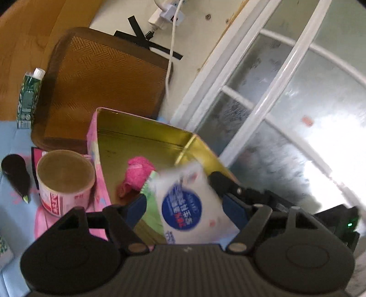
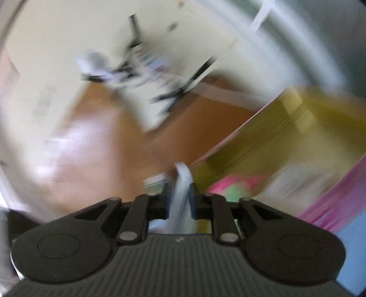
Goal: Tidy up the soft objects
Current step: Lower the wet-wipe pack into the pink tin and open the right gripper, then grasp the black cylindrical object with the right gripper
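In the left wrist view a pink tin box (image 1: pixel 146 137) with a gold inside stands open. A pink cloth (image 1: pixel 137 173) and a green item lie in it. My left gripper (image 1: pixel 180 194) is open, its jaws wide apart over the box. A white tissue pack (image 1: pixel 187 205) with a blue round label sits between them, blurred; I cannot tell if the fingers touch it. In the blurred right wrist view my right gripper (image 2: pixel 180 198) is shut on a white soft item (image 2: pixel 181 196) just left of the box (image 2: pixel 286 128), where the pink cloth (image 2: pixel 231 182) shows.
A paper cup (image 1: pixel 65 180) stands left of the box beside a dark pointed object (image 1: pixel 17 176). A green carton (image 1: pixel 28 98) and a brown woven board (image 1: pixel 100 84) stand behind. A window (image 1: pixel 286 102) is at the right, a wall socket with cable (image 1: pixel 169 16) above.
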Demonstrator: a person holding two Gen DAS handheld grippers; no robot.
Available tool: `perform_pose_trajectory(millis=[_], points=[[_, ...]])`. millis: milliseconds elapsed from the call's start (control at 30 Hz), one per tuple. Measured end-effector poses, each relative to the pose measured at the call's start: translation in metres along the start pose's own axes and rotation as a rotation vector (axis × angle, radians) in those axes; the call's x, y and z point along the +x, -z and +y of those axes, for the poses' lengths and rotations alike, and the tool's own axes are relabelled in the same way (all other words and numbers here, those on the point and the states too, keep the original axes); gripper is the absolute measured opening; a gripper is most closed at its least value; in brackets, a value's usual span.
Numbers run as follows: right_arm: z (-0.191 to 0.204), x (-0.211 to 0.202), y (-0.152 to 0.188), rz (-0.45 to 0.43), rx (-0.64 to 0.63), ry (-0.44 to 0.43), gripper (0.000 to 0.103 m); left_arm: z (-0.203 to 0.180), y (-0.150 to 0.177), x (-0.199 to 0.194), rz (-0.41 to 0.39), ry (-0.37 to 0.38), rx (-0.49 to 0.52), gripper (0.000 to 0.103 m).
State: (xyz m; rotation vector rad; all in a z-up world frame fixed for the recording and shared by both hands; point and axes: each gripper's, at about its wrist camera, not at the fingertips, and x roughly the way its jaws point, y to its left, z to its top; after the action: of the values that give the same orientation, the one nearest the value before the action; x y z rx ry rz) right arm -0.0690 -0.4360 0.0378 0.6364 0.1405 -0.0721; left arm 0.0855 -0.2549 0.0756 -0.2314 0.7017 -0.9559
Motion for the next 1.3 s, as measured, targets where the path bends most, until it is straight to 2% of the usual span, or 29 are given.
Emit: perform_pose_trajectory(millis=[33,67,100,167,233,300,333,433,600,667,733,800,900,1033,1100,1167,1267,1300], points=[[0.0,0.0,0.001,-0.048,-0.086,0.117,0.038,0.0,0.0,0.003,0.0,-0.014,-0.004,0.075],[0.0,0.0,0.001,-0.081,-0.139,0.198,0.038,0.003,0.002,0.001,0.001,-0.024,-0.011,0.075],[-0.003,-0.003,0.001,-0.102,-0.151,0.217,0.038,0.007,0.004,-0.005,-0.002,-0.029,-0.014,0.075],[-0.007,-0.012,0.001,-0.135,-0.124,0.186,0.038,0.013,0.008,-0.018,-0.019,-0.064,0.004,0.075],[-0.003,-0.018,0.003,-0.155,-0.138,0.191,0.038,0.02,0.012,-0.04,-0.048,-0.098,0.026,0.075],[0.007,-0.023,0.006,-0.161,-0.16,0.161,0.038,0.034,0.02,-0.068,-0.079,-0.126,0.03,0.075],[0.013,-0.026,0.007,-0.159,-0.176,0.138,0.038,0.042,0.026,-0.083,-0.094,-0.153,0.035,0.075],[0.041,-0.023,0.016,-0.131,-0.236,0.058,0.038,0.072,0.047,-0.13,-0.134,-0.295,0.041,0.075],[0.103,0.006,0.05,0.039,-0.389,-0.141,0.038,0.137,0.083,-0.195,-0.148,-0.5,-0.085,0.075],[0.133,0.027,0.073,0.121,-0.489,-0.185,0.037,0.16,0.094,-0.21,-0.157,-0.569,-0.128,0.075],[0.158,0.058,0.096,0.205,-0.591,-0.19,0.037,0.178,0.102,-0.221,-0.168,-0.602,-0.164,0.075],[0.176,0.1,0.112,0.299,-0.681,-0.166,0.036,0.189,0.107,-0.222,-0.175,-0.619,-0.193,0.075],[0.193,0.171,0.132,0.429,-0.841,-0.064,0.036,0.198,0.114,-0.219,-0.197,-0.626,-0.202,0.074],[0.196,0.244,0.128,0.605,-0.87,0.082,0.042,0.192,0.113,-0.214,-0.19,-0.64,-0.154,0.074],[0.194,0.269,0.125,0.691,-0.871,0.128,0.049,0.191,0.111,-0.211,-0.186,-0.64,-0.148,0.072],[0.19,0.284,0.124,0.76,-0.866,0.159,0.052,0.192,0.111,-0.211,-0.186,-0.638,-0.151,0.072],[0.191,0.286,0.125,0.775,-0.857,0.147,0.05,0.193,0.113,-0.212,-0.191,-0.633,-0.157,0.071],[0.192,0.283,0.126,0.772,-0.857,0.119,0.05,0.193,0.113,-0.213,-0.192,-0.633,-0.158,0.071]])
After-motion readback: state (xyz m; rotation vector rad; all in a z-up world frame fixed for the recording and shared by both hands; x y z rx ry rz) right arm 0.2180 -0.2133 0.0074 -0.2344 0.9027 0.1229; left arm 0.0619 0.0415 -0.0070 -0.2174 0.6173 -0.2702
